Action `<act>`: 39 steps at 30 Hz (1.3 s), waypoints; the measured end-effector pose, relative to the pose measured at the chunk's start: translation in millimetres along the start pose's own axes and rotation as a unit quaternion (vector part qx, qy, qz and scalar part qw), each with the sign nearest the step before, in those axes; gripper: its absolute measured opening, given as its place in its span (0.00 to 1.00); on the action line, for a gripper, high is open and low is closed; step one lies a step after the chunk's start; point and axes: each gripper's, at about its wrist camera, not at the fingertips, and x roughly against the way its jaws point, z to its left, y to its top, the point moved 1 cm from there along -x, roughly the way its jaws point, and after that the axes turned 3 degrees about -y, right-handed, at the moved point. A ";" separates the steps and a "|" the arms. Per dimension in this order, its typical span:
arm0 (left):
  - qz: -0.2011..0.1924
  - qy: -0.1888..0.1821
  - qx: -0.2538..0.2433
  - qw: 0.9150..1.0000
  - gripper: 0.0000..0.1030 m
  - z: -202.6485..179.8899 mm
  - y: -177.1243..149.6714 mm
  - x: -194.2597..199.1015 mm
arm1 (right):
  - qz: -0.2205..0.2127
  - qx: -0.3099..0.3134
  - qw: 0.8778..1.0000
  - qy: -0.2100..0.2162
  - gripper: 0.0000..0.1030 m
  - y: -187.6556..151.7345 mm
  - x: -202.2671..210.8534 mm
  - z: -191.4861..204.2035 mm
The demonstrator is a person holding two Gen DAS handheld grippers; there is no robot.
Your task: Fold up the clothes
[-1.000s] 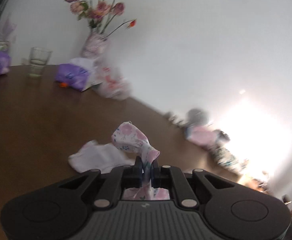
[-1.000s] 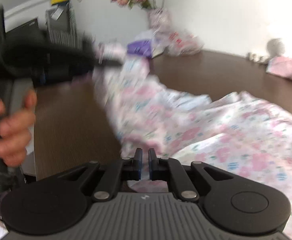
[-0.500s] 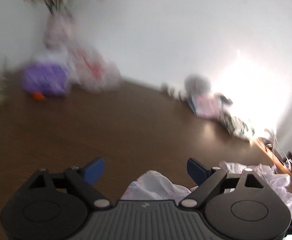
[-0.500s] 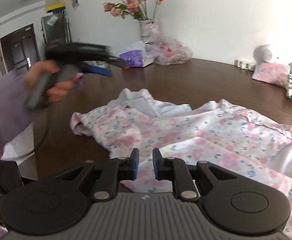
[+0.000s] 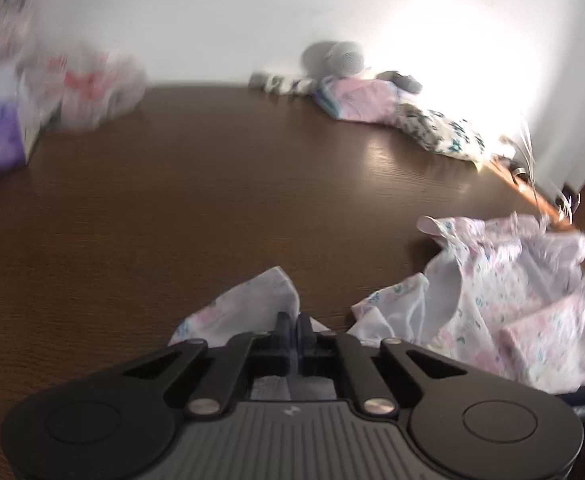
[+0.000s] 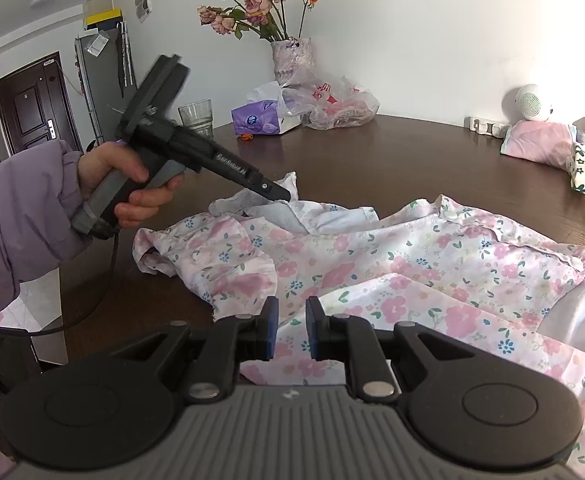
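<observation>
Right gripper (image 6: 291, 322), bottom centre of its own view: jaws parted by a narrow gap, nothing between them, poised over the near hem of the floral garment (image 6: 392, 268). Floral garment: pink-and-blue print, spread crumpled across the dark wooden counter (image 6: 412, 152), filling the lower right of the frame. Left gripper (image 6: 282, 196), left of centre in the right wrist view, held by a hand (image 6: 124, 184) in a lilac sleeve (image 6: 16, 224): jaws clamped on the garment's white collar edge; in its own view (image 5: 294, 326) the fingers are pinched together on pale fabric. Beyond, upper centre: drinking glass (image 6: 196, 118), purple tissue box (image 6: 260, 118), plastic bag (image 6: 336, 104), vase of pink roses (image 6: 292, 58). Far right: folded clothes (image 6: 540, 144) against the wall.
</observation>
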 end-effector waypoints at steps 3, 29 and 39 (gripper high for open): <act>-0.054 0.008 -0.064 0.996 0.01 -28.4 -7.8 26.7 | -0.007 -0.004 1.000 -0.008 0.14 0.3 3.3 -3.7; -0.040 0.022 -0.208 0.977 0.09 -106.6 -114.9 82.6 | 0.033 -0.081 0.996 0.018 0.08 49.9 -79.6 -8.1; -0.072 0.077 0.133 0.985 0.75 -30.2 -117.9 110.7 | 0.013 -0.148 0.988 -0.040 0.06 27.1 -83.8 -38.3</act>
